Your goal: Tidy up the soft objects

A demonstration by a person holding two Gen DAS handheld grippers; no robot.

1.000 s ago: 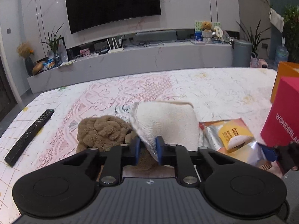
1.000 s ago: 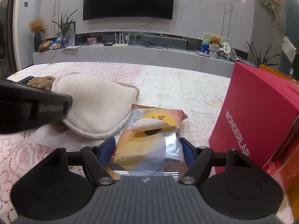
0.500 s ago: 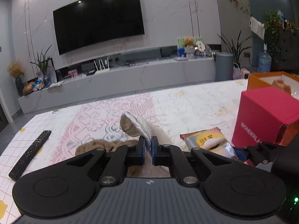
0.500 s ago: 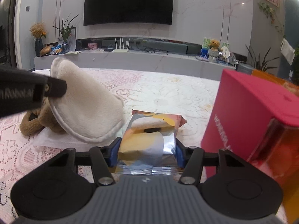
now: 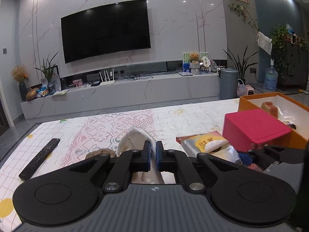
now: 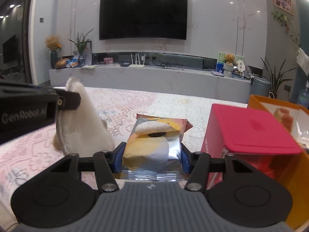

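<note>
Left gripper [image 5: 152, 155] pinching one cloth [image 5: 133, 139] (white), one snack bag [image 6: 154, 143]

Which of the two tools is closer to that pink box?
Right. The right tool, shut on the snack packet, sits just beside the pink box. The left tool grips the white cloth farther away, beyond the packet.

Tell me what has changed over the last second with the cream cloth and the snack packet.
The left gripper, jaws clamped on the cream cloth, has lifted it off the brown plush toy; the cloth now hangs upright. The right gripper has closed its jaws onto the snack packet and raised it slightly. The remote, pink box and orange box stayed put.
</note>
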